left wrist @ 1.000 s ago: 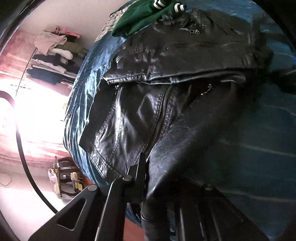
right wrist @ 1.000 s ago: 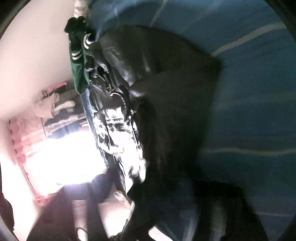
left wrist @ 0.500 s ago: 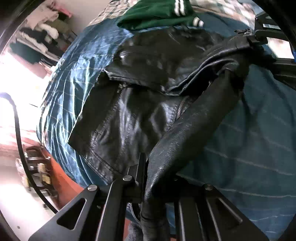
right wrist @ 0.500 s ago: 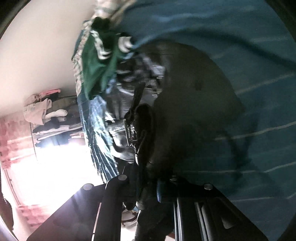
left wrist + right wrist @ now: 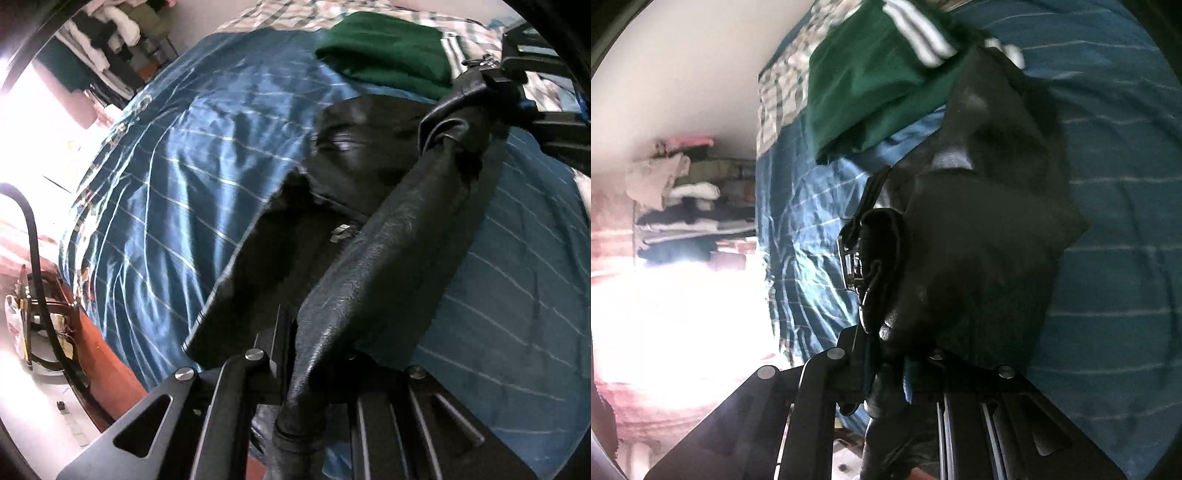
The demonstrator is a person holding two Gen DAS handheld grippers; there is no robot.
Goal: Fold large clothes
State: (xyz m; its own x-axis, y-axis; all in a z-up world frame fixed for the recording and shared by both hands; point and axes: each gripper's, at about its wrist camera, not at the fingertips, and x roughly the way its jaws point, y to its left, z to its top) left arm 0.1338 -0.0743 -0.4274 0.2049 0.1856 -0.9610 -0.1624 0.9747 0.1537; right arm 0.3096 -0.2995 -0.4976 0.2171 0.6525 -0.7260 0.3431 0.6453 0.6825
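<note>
Left hand-held gripper: clenched on a black leather jacket; a rolled sleeve or edge of it runs from between the fingers up and away to the right.
Right hand-held gripper: clenched on another bunch of the same jacket, with zipper teeth and folded leather just above the fingers.
Jacket: lifted at both grips and stretched between them, its lower part hanging toward a bed covered in a blue striped sheet; from the right wrist view its dark body fills the middle and hides part of the sheet.
Green garment: folded, with white stripes, lying on the bed beyond the jacket and touching or just beside its far edge.
Left view only: the right hand-held gripper appears at the upper right holding the jacket's far end; a reddish bed frame, a black hose and a bright floor show at the lower left.
Right view only: the zipper close up, a shelf of stacked clothes against the wall at the left, and strong glare below it.
Change from a second ago: the jacket then lay spread across the bed with its front and zipper open to view; it is now raised and drawn into a narrower band, and much more blue sheet is bare on the left. The right jaws have since closed onto the leather.
</note>
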